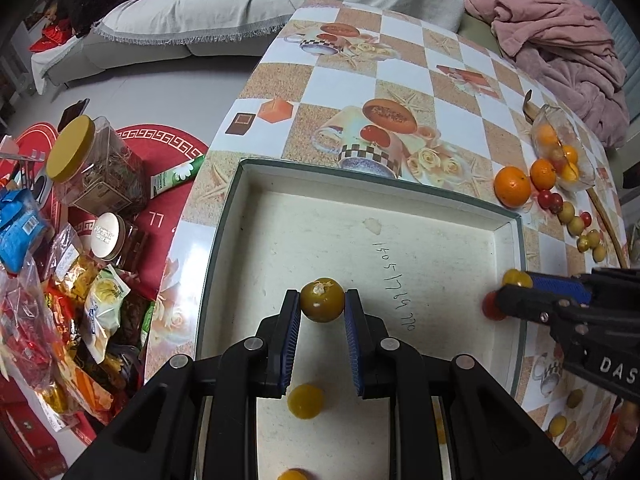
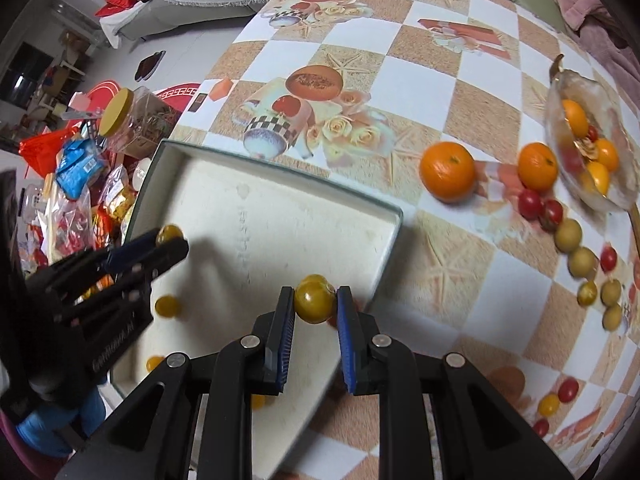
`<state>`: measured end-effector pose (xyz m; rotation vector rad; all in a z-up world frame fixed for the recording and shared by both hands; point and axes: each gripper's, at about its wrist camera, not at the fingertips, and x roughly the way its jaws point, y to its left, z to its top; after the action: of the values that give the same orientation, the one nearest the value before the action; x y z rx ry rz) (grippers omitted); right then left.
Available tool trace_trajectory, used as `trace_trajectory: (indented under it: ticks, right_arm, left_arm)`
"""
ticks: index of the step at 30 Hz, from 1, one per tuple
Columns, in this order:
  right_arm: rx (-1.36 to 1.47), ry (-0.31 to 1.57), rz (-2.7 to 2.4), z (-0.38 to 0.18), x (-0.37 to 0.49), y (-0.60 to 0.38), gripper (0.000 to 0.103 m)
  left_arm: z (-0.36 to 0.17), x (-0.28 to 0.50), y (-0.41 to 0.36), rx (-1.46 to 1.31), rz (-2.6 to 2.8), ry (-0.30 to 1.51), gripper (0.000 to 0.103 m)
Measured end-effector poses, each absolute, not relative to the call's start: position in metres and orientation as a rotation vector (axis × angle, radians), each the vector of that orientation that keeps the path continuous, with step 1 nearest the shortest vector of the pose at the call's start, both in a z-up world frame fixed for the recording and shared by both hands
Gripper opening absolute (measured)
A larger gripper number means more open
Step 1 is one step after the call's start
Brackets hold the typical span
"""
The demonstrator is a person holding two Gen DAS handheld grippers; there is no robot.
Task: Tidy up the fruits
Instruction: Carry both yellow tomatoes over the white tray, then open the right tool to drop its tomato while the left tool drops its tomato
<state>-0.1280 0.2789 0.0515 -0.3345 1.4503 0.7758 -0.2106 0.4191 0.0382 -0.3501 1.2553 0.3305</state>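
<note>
Looking through the left wrist cam you get the floor clutter at 9 o'clock, a yellow-lid jar (image 1: 86,160) and snack bags (image 1: 60,300), plus the pink blanket (image 1: 560,36) up at 1 o'clock. The right wrist cam barely shows that stuff but gives a much better look at the loose fruit on the bench (image 2: 420,76): two oranges (image 2: 448,172), red cherry tomatoes (image 2: 540,206) and a glass bowl (image 2: 588,148) of fruit at 2 o'clock.

Left tool (image 1: 322,300) is nearly shut, pads pinching a yellow-green fruit (image 1: 322,300) over the white tray (image 1: 420,200), which already has another yellow fruit (image 1: 306,401) lying in it at 6 o'clock. Right tool (image 2: 315,300) is just as narrow, clamped on its own yellowish fruit (image 2: 315,300) right above the tray's (image 2: 280,172) right edge.
</note>
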Motion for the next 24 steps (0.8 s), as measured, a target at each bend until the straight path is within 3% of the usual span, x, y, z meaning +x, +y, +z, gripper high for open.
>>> trace_trajectory:
  ticks: [16, 19, 22, 24]
  right_arm:
    - [-0.405, 1.487, 0.772, 0.021, -0.125, 0.302, 0.025]
    - [-0.384, 1.496, 0.788, 0.024, -0.123, 0.303, 0.034]
    - [-0.357, 1.481, 0.804, 0.031, -0.125, 0.303, 0.052]
    - [-0.345, 1.465, 0.809, 0.039, -0.126, 0.304, 0.066]
  left_arm:
    - [0.021, -0.213, 0.41, -0.289, 0.353, 1.314, 0.025]
    - [0.02, -0.216, 0.412, -0.29, 0.351, 1.326, 0.025]
    - [0.018, -0.217, 0.412, -0.294, 0.345, 1.337, 0.025]
    - [0.019, -0.218, 0.412, -0.288, 0.353, 1.342, 0.043]
